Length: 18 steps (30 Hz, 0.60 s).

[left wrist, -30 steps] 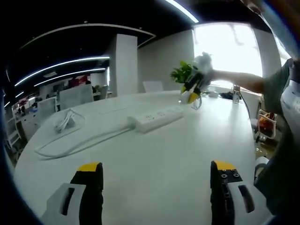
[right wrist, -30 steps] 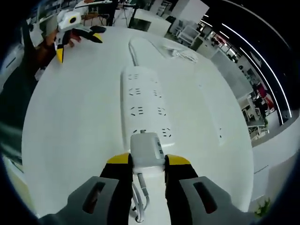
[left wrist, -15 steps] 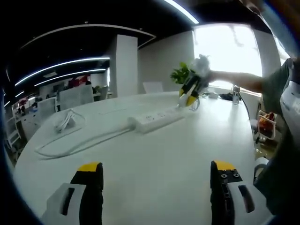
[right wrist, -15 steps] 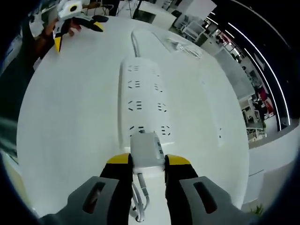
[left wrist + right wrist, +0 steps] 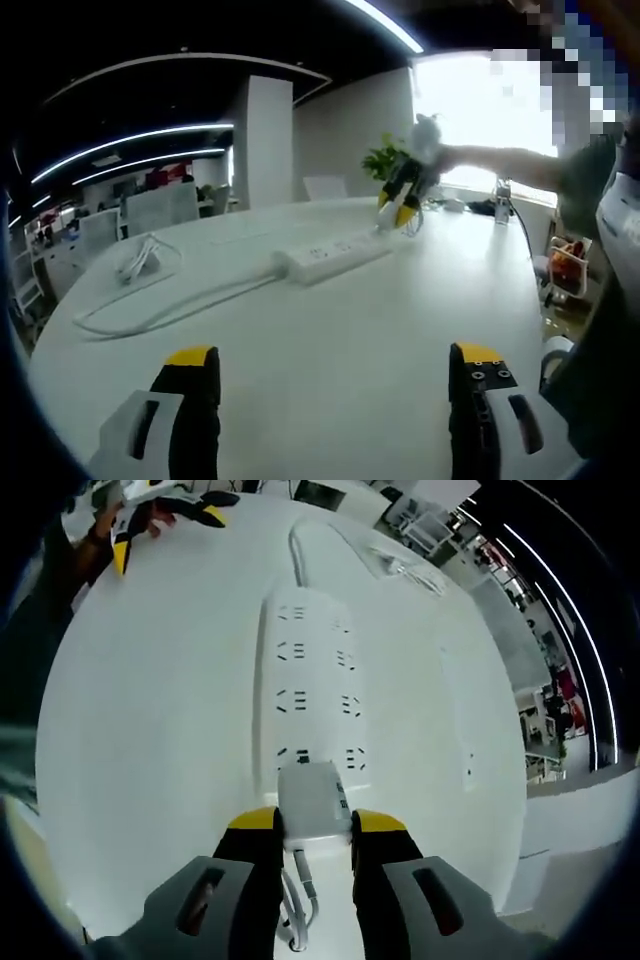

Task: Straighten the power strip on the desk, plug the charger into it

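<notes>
no readable text or labels anywhere

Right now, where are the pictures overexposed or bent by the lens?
Left gripper view: the bright window is blown out, and the round white desk curves. Right gripper view: the long white plastic power strip bows, and its glossy surface shows soft glare.

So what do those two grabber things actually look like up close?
Each gripper has two black jaws with yellow tips and pale grey slotted mounts at the base: the left gripper with jaws wide apart, the right gripper the same build. A grey short sleeve shows on the person's arm.
</notes>
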Available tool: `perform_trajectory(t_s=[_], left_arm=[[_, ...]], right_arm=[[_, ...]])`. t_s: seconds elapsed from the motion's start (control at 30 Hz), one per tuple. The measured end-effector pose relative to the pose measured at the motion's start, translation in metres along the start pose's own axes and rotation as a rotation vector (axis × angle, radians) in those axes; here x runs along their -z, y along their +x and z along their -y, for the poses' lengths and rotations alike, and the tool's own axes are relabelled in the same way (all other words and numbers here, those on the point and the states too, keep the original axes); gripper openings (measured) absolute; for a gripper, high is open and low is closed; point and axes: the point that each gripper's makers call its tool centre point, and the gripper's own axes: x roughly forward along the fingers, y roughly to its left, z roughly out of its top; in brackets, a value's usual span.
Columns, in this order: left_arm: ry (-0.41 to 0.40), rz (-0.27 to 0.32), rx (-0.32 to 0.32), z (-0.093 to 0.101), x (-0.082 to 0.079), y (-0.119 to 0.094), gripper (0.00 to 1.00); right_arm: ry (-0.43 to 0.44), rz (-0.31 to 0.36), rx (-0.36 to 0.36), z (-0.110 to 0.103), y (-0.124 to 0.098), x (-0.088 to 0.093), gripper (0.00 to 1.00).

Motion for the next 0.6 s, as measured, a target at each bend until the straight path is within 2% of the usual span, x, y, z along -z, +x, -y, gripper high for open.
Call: perform_trajectory(t_s=[0.07, 0.2, 0.6], left_arm=[[0.004, -0.002, 0.001, 0.0007, 0.0001, 0.0007, 0.98], [0.004, -0.001, -0.002, 0.0001, -0.0002, 0.0007, 0.98], [0.007, 0.001, -0.002, 0.0001, -0.0004, -0.0001, 0.98]], right_arm=[[-0.025, -0.039, -0.002, -0.0005, -0.0003, -0.0024, 0.24], [-0.014, -0.085, -0.018, 0.0003, 0.0, -0.0034, 0.24], [-0.027, -0.164, -0.031, 0.0015, -0.001, -0.0039, 0.24]])
